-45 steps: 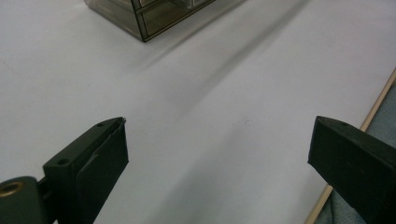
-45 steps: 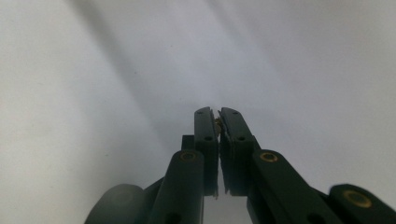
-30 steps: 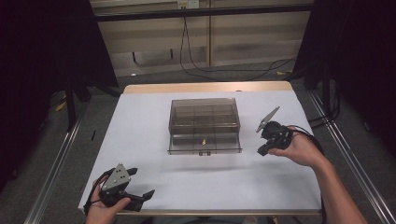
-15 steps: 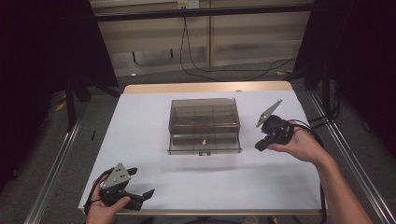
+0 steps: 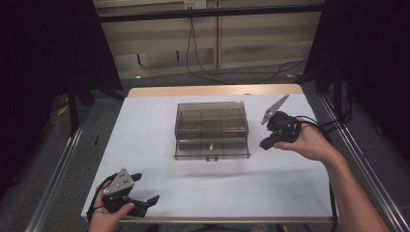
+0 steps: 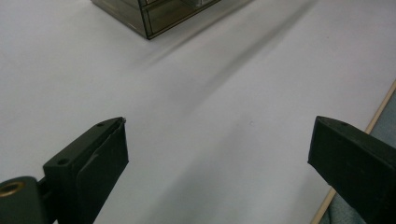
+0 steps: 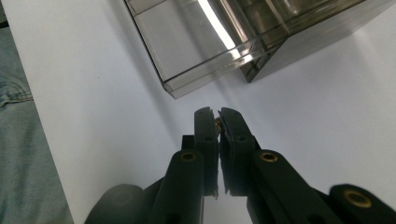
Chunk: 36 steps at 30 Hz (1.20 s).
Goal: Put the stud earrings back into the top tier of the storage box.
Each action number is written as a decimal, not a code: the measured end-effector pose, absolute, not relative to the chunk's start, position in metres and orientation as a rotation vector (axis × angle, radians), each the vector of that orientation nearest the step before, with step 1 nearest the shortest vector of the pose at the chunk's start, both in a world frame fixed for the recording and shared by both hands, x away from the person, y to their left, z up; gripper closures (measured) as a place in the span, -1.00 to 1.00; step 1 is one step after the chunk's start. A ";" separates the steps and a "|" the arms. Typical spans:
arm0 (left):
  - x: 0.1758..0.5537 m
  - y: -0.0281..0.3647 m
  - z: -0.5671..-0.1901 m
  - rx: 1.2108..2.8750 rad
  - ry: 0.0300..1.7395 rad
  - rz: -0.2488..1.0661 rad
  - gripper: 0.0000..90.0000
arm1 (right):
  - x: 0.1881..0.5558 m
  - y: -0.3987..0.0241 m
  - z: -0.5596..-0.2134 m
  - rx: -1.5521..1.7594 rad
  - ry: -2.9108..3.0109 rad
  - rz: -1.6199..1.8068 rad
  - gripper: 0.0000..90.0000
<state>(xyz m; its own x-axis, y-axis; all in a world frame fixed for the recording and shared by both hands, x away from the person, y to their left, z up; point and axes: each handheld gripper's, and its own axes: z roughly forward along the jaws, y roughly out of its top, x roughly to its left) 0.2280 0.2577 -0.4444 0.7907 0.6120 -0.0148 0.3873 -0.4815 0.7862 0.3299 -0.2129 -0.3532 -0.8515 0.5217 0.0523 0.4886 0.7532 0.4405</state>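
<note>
We find no brand, label or readable writing on any thing here.

In the high view, the smoky transparent plastic organizer box point(image 5: 212, 129) with small compartments stands at the middle of the white table point(image 5: 159, 121), and its shallow drawer is pulled out toward the person. A tiny brass-coloured part point(image 5: 211, 145) lies in this drawer, and another small one sits at the drawer's front edge. Nothing stands between the box and the two hands. Behind the table, at 12 o'clock, black cables hang on the floor.

The right gripper point(image 5: 267, 143) is held above the table at 3 o'clock of the box, just beside its right wall, not touching it. In the right gripper view its jaws are pressed together on a tiny brass-coloured piece point(image 7: 217, 123), which shows between the tips; what exactly this piece is, we cannot tell. The corner of the open drawer is close ahead of the tips.

The left gripper point(image 5: 145, 189) rests at 7 o'clock of the box, near the front table edge and well apart from it. Its jaws stand wide apart and hold nothing.
</note>
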 end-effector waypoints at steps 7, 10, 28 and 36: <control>0.229 0.258 -0.445 2.138 0.742 0.337 -0.89 | 0.334 -0.208 -0.345 0.801 2.876 0.708 0.92; 0.230 0.259 -0.445 2.135 0.744 0.333 -0.89 | 0.337 -0.204 -0.344 0.796 2.879 0.710 0.92; 0.227 0.259 -0.444 2.127 0.737 0.334 -0.89 | 0.342 -0.178 -0.338 0.725 2.898 0.724 0.92; 0.228 0.259 -0.444 2.126 0.736 0.334 -0.89 | 0.348 -0.164 -0.339 0.700 2.913 0.724 0.92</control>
